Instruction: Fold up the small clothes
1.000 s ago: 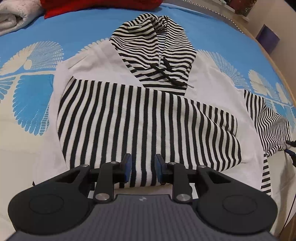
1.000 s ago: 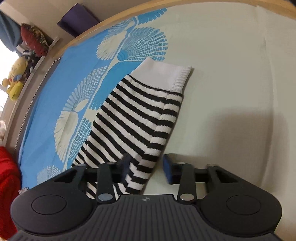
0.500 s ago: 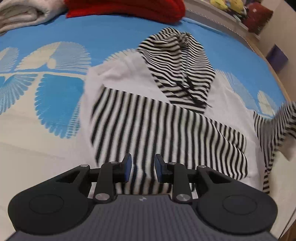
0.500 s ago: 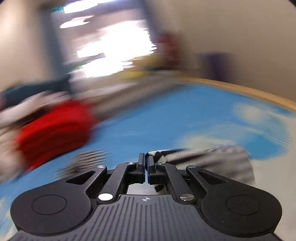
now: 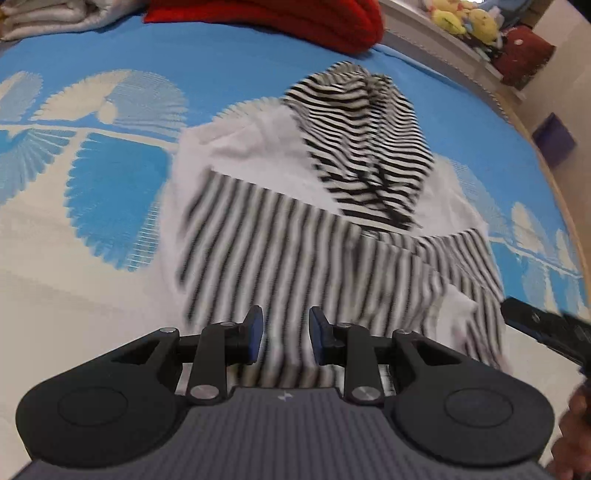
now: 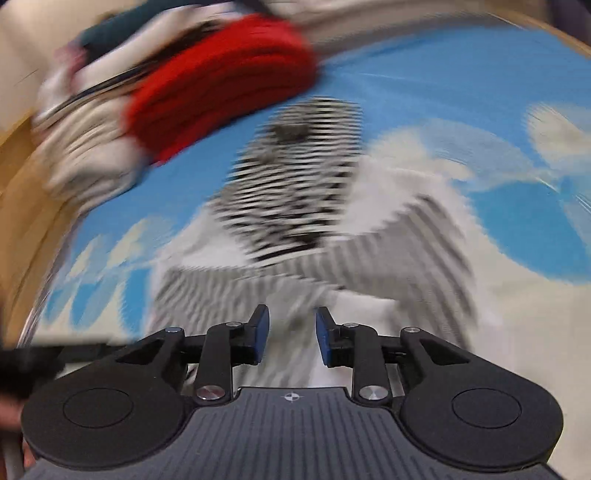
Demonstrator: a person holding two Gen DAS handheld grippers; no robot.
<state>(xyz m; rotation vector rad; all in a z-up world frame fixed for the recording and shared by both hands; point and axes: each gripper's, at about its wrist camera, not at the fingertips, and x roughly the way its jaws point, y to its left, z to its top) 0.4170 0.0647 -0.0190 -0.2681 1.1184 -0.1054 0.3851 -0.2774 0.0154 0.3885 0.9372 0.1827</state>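
A small black-and-white striped hoodie point(image 5: 306, 236) lies flat on the blue and white bedspread point(image 5: 110, 177), hood point(image 5: 365, 147) pointing away. Both striped sleeves lie folded across its white body; the right sleeve point(image 5: 461, 266) crosses over the left one. My left gripper point(image 5: 285, 338) is open and empty above the hem. My right gripper point(image 6: 291, 339) is open and empty, just above the folded sleeve's white cuff point(image 6: 354, 306); this view is blurred. It also shows at the right edge of the left wrist view point(image 5: 546, 328).
A folded red garment point(image 5: 288, 18) and pale folded cloth point(image 5: 55, 16) lie beyond the hood. Soft toys point(image 5: 465, 22) sit on a ledge at the far right. The bed's wooden edge point(image 5: 554, 177) runs down the right side.
My right gripper carried the right sleeve across the hoodie's body, then opened and let it go. The left gripper shifted left and stayed open.
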